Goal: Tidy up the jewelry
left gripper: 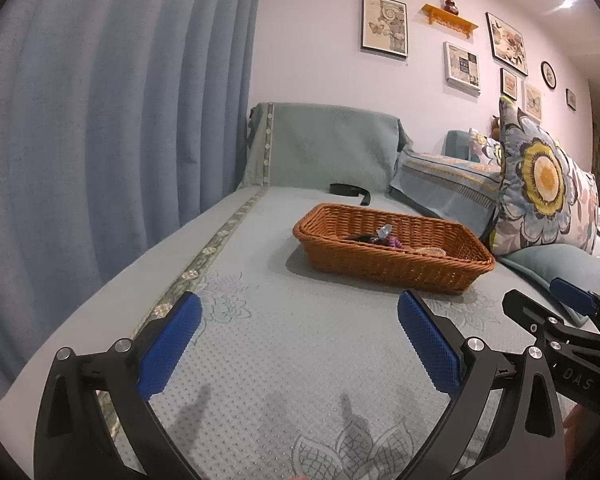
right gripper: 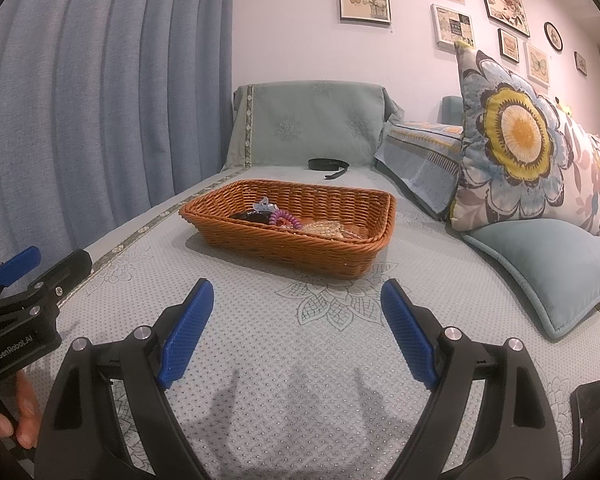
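A brown wicker basket [left gripper: 392, 258] [right gripper: 300, 244] sits on the pale blue sofa seat, ahead of both grippers. It holds a purple coil hair tie [right gripper: 286, 218], a clear hair clip [right gripper: 262, 205], a dark item [right gripper: 250, 216] and a beaded bracelet [right gripper: 328, 229]. My left gripper [left gripper: 300, 308] is open and empty, low over the seat in front of the basket. My right gripper [right gripper: 298, 294] is open and empty, also short of the basket. Each gripper shows at the edge of the other's view, the right one [left gripper: 548, 308] and the left one [right gripper: 40, 266].
A black strap [right gripper: 327, 165] lies on the seat behind the basket. A flowered cushion [right gripper: 516, 140] and a plain blue cushion [right gripper: 548, 268] stand at the right. A blue curtain [right gripper: 100, 80] hangs at the left. A dark phone-like item [right gripper: 590, 420] lies at the bottom right.
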The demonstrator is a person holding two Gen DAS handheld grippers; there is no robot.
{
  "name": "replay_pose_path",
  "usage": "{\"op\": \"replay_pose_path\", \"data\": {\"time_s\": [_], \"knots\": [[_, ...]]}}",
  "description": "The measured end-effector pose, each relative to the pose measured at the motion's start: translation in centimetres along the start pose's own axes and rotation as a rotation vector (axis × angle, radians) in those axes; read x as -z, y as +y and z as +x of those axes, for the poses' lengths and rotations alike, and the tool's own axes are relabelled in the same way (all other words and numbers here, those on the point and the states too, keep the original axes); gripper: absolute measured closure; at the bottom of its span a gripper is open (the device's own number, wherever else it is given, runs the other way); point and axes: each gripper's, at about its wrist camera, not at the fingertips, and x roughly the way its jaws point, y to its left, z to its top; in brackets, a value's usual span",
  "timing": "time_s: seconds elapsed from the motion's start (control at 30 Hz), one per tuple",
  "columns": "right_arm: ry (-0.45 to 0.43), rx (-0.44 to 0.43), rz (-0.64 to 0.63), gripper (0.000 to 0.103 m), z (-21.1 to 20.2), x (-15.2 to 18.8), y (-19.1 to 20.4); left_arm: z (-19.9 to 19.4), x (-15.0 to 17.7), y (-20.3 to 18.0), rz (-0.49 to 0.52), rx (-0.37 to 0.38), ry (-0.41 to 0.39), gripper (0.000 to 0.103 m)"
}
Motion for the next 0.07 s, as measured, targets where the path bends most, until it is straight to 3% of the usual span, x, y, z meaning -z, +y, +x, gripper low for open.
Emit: {"op": "replay_pose_path", "data": {"time_s": [0.07], "knots": [[0.001, -0.001, 0.000, 0.022, 0.06, 0.00, 0.02, 0.09, -0.14, 0.07, 0.001, 0.001, 0.000, 0.007]]}}
